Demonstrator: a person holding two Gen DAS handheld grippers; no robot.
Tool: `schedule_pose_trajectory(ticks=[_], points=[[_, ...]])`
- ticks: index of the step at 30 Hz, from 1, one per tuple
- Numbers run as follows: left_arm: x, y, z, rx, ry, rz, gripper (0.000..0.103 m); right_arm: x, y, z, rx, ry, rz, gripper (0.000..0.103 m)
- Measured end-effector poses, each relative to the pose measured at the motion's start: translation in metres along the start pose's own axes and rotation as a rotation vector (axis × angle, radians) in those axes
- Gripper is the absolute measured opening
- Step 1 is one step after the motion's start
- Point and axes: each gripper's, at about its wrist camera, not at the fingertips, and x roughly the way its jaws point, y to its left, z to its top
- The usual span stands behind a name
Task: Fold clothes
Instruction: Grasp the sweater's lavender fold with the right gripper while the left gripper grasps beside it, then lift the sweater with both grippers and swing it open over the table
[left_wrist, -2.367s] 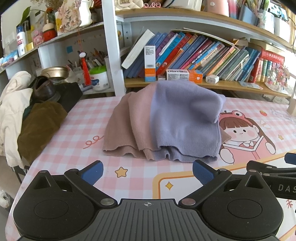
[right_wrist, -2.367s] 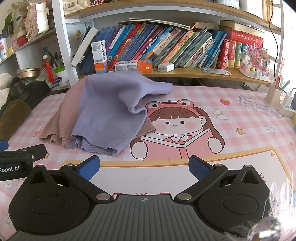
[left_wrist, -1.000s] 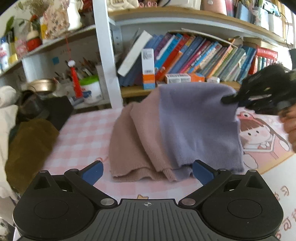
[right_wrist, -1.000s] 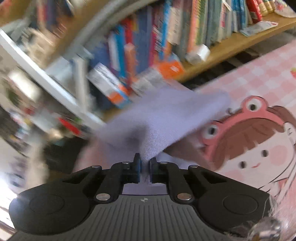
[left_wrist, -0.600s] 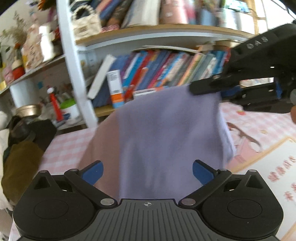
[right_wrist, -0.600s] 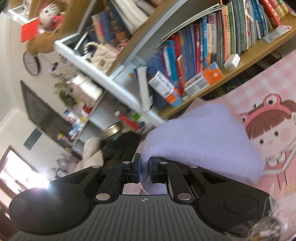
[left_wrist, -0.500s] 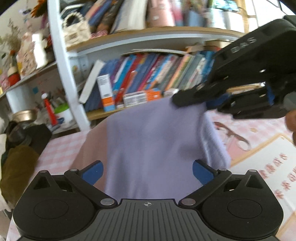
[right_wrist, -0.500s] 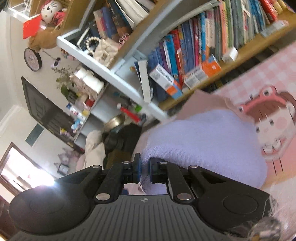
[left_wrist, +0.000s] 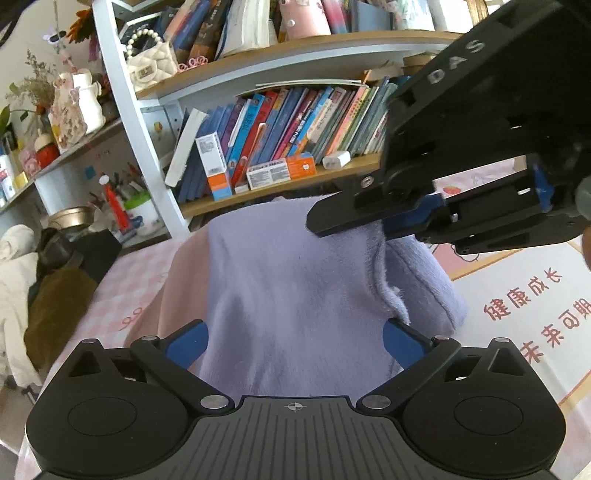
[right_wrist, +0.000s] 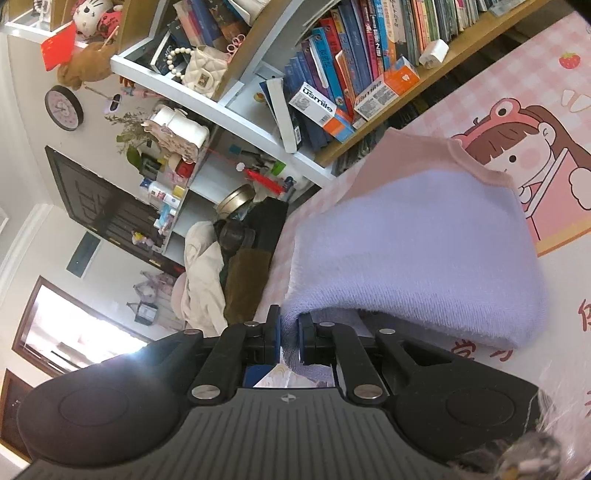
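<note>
Currently: lilac sweater (left_wrist: 295, 280) draped over pink garment (left_wrist: 184, 280) on desk (right_wrist: 554, 85), below bookshelf (left_wrist: 295, 62). Right tongs (right_wrist: 290, 338) clenched on lilac edge. Left tongs (left_wrist: 293, 341) released. Knit soft, light, floppy; grip hem corners.

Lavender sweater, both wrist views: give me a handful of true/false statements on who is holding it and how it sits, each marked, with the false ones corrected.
1. The right gripper is shut on the lavender sweater. True.
2. The left gripper is also clamped on the sweater. False: it is open, with its blue pads wide apart and the knit lying between them, unpinched.
3. The lavender sweater lies flat on the table mat. False: one edge is lifted and the fabric drapes down from the right gripper.
4. A dusty pink garment lies under the lavender sweater. True.
5. The bookshelf behind the mat holds no books. False: a leaning row of books fills it.
</note>
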Motion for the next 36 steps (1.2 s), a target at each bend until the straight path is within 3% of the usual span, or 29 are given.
schedule_pose_trajectory(ticks=[4, 9, 10, 12, 13, 14, 15, 17, 21, 26, 30, 32, 33, 35, 36], points=[[-0.002, -0.008, 0.002, 0.054, -0.02, -0.031, 0.101, 0.006, 0.0, 0.001, 0.017, 0.026, -0.004, 0.011], [0.013, -0.021, 0.004, 0.143, 0.001, -0.054, 0.089, 0.011, 0.006, 0.003, 0.005, 0.041, -0.017, 0.011], [0.017, -0.022, 0.003, 0.16, 0.009, -0.044, 0.082, 0.01, 0.006, 0.004, 0.003, 0.036, -0.019, 0.011], [0.025, -0.02, 0.0, 0.172, 0.024, -0.023, 0.055, 0.008, 0.004, 0.005, 0.007, 0.026, -0.024, 0.012], [0.029, -0.015, -0.001, 0.161, 0.032, -0.022, 0.024, 0.006, 0.002, 0.005, 0.013, 0.019, -0.031, 0.013], [0.031, -0.01, -0.002, 0.143, 0.039, -0.021, 0.012, 0.004, 0.0, 0.005, 0.019, 0.011, -0.039, 0.021], [0.033, -0.004, -0.002, 0.125, 0.045, -0.021, 0.011, 0.001, -0.004, 0.005, 0.03, -0.001, -0.054, 0.044], [0.036, 0.007, -0.003, 0.094, 0.052, -0.015, 0.01, -0.007, -0.016, 0.005, 0.069, -0.023, -0.087, 0.065], [0.029, 0.024, -0.001, 0.086, 0.019, 0.021, 0.01, -0.013, -0.064, -0.001, 0.317, -0.006, -0.129, 0.07], [0.015, 0.035, 0.0, 0.123, -0.022, 0.048, 0.01, -0.009, -0.114, -0.019, 0.679, -0.072, -0.089, 0.07], [0.008, 0.038, -0.001, 0.142, -0.027, 0.062, 0.01, 0.006, -0.125, -0.021, 0.771, -0.091, -0.09, 0.068], [0.005, 0.042, -0.002, 0.144, -0.021, 0.081, 0.01, 0.013, -0.128, -0.021, 0.8, -0.106, -0.096, 0.054], [0.003, 0.045, -0.003, 0.141, -0.015, 0.092, 0.01, 0.015, -0.13, -0.02, 0.806, -0.116, -0.101, 0.036], [0.001, 0.05, -0.005, 0.137, -0.001, 0.1, 0.009, 0.017, -0.134, -0.018, 0.8, -0.135, -0.103, 0.012], [0.0, 0.052, -0.006, 0.135, 0.006, 0.101, 0.009, 0.016, -0.133, -0.016, 0.779, -0.146, -0.098, 0.012]])
